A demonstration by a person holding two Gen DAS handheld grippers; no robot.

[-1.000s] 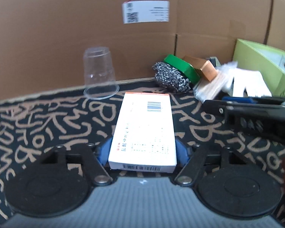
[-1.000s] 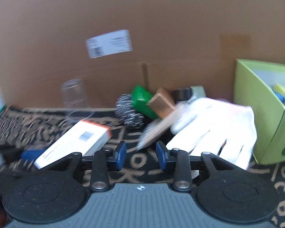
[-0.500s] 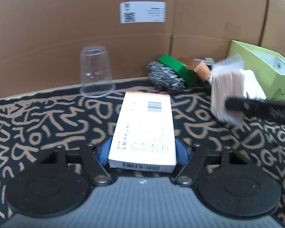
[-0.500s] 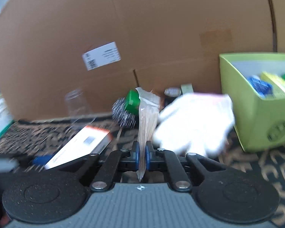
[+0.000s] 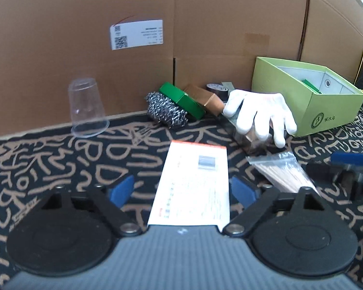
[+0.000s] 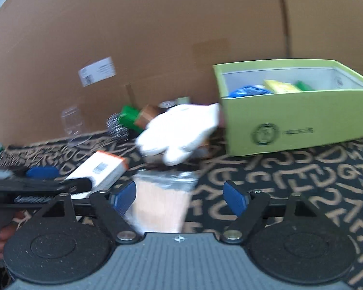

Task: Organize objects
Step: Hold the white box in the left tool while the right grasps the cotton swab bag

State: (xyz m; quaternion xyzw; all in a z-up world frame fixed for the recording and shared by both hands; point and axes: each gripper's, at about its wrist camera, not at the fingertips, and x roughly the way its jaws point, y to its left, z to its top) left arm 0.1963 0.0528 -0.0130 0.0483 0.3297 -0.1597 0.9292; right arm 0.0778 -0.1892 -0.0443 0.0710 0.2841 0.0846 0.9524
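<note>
- Black cloth with tan lettering (image 5: 60, 159) is covering the desk, and brown cardboard walls (image 5: 205, 24) are standing behind it.
- The left gripper (image 5: 181, 192) is pointing forward and downward over the cloth; its jaws are opening, the 2 blue pads standing clear on either side of the white medicine box (image 5: 193, 183), which is lying flat between them with a gap at each side.
- The right gripper (image 6: 180, 194) is angled downward in much the same way; its jaws are opening too, with the clear bag of thin wooden sticks (image 6: 162, 203) lying between them. The left pad sits right at the bag's edge, and the blur is hiding whether it is touching; the right pad is clear of it.
- In the left wrist view that same bag is lying on the cloth just right of the medicine box, with the right gripper's dark body beside it at the frame edge.
- A white glove (image 5: 259, 113) is resting beyond the bag, its fingers drooping over something dark, just beside the lime-green box (image 5: 326, 113).
- The green box is sitting open at the right, with blue, yellow and green items inside it.
- Against the cardboard, a steel wool scrubber (image 5: 167, 111), a flat green box (image 5: 181, 99) and a copper-coloured box (image 5: 205, 99) are bunched together.
- An upturned clear plastic cup (image 5: 87, 107) is standing well to their left.
</note>
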